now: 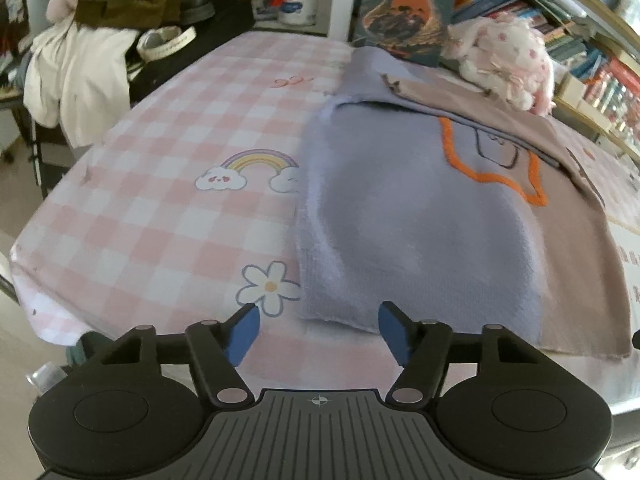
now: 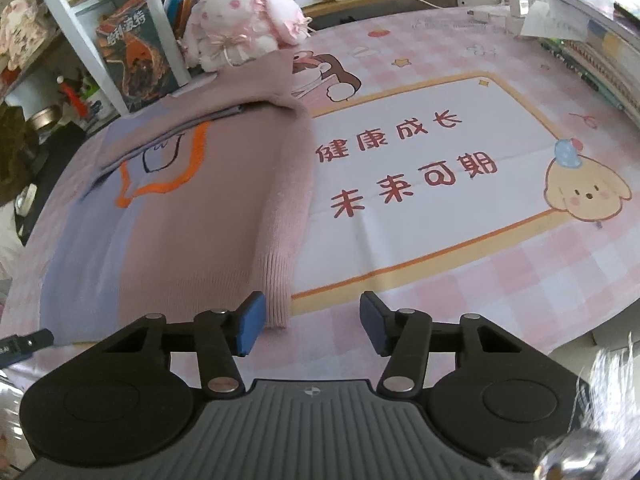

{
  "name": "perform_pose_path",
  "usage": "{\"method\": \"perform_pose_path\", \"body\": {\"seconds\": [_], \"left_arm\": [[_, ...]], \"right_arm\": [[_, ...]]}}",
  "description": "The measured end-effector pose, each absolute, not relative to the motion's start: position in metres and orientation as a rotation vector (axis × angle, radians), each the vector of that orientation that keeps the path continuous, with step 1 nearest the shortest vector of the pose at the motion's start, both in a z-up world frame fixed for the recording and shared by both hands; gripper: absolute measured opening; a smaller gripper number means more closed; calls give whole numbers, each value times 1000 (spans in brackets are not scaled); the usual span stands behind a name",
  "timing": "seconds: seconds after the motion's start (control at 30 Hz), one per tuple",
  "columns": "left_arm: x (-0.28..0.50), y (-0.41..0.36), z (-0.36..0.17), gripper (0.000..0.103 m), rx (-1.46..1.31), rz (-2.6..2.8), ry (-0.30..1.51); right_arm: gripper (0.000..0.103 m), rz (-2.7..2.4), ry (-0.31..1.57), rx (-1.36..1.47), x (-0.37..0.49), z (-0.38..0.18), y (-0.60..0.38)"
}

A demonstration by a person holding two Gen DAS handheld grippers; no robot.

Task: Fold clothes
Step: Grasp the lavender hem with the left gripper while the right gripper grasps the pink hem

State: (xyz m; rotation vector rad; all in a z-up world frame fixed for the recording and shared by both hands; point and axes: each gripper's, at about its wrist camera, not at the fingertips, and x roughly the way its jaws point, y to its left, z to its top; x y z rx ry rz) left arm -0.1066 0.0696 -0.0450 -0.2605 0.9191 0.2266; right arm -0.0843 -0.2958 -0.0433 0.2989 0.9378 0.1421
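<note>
Lilac-and-mauve sweater (image 1: 420,216) sleeves already folded in; left gripper (image 1: 320,330), right gripper (image 2: 310,322) both released, nothing between pads, poised at hem. Next up probably: pinch hem corners, flip toward collar.

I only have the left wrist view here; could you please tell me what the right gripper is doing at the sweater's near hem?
Observer: The right gripper is open, nothing between its fingers; its left pad sits by the pink sleeve cuff.
Operator: Thank you. What lies to the right of the sweater?
Observer: Bare tablecloth with a yellow-framed panel of red characters.
Operator: Anything else printed there?
Observer: A cartoon puppy at the panel's right edge.
</note>
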Motion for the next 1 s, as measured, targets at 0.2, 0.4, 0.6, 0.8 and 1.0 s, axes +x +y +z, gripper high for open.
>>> {"method": "perform_pose_path", "body": {"seconds": [0.2,0.4,0.6,0.8,1.0], "left_arm": [[-96,76,-45,55,-296,226,910],[-84,76,-45,16,-310,211,910],[-83,59,-25,4,-230,183,849],[-78,67,-32,10,-284,171,899],[-87,89,-45,45,-437,165,933]], "right_arm": [[47,171,938,338,-69,-42,-289],[36,187,959,316,-59,-46,-273],[10,200,971,276,-50,-42,-260],[10,280,908,351,-51,-26,-260],[27,212,974,427,-53,-44,-273]]}}
